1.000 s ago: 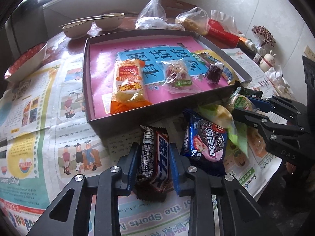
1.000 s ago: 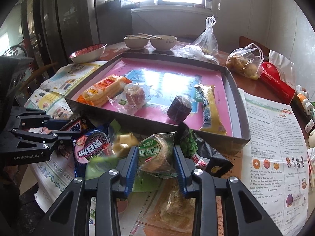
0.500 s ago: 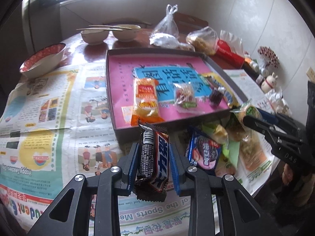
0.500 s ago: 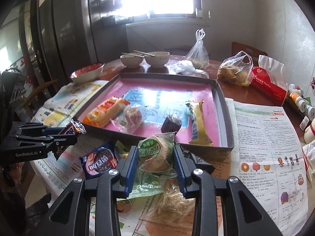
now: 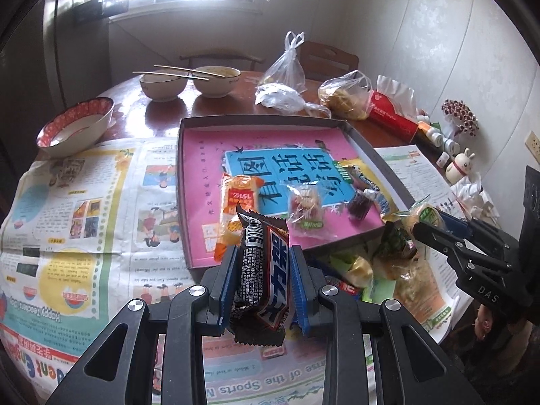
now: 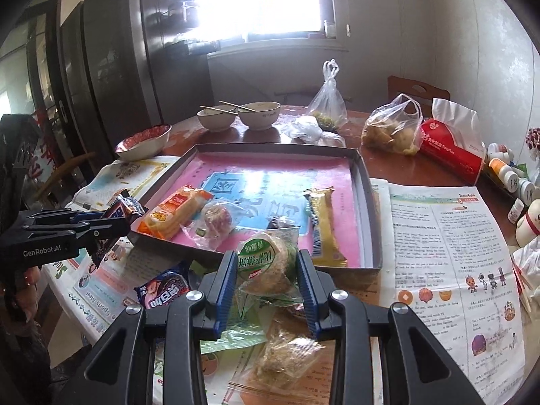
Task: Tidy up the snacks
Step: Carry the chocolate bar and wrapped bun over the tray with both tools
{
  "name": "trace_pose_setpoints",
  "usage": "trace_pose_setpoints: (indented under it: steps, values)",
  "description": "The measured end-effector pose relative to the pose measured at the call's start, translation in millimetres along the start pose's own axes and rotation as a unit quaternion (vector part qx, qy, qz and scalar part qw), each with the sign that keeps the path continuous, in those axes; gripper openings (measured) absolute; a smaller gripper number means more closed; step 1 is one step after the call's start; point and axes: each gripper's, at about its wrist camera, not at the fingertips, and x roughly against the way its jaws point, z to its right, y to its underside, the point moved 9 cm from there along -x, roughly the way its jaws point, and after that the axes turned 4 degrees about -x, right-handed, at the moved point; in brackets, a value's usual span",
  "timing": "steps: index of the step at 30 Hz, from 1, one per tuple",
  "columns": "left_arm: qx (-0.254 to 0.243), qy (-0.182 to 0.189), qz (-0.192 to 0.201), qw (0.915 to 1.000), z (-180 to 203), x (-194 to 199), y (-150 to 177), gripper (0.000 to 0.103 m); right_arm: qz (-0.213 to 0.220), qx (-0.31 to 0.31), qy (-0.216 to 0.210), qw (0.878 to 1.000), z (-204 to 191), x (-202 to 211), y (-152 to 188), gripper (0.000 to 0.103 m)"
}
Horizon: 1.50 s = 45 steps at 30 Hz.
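Shallow grey cardboard tray w/ pink liner [image 6: 366, 202]: near wall partly hidden by grippers. Left gripper [image 5: 261, 281] angled down, clamped on brown chocolate bar [image 5: 265, 270], held above newspaper. Right gripper [image 6: 266, 281] angled down, clamped on green-labelled wrapped pastry [image 6: 266, 263], label unreadable.

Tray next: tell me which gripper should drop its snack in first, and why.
Probably right. The right gripper, shut on the green-labelled pastry, hangs just short of the tray wall, facing bare pink floor. The left gripper, shut on the chocolate bar, faces the orange packet.
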Motion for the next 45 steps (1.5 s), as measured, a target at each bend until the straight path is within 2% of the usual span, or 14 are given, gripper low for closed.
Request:
trace_pose_setpoints:
  steps: [16, 30, 45]
  values:
    - [-0.002, 0.017, 0.025, 0.9995, 20, -4, -37, 0.030, 0.030, -0.035, 0.017, 0.999, 37, 15, -23, 0.036]
    - [0.007, 0.019, 0.019, 0.9996, 21, -26, -47, 0.030, 0.019, -0.055, 0.020, 0.998, 54, -5, -27, 0.036]
    - [0.017, 0.027, -0.004, 0.9995, 16, -59, -44, 0.030, 0.011, -0.058, 0.025, 0.998, 62, -25, -32, 0.036]
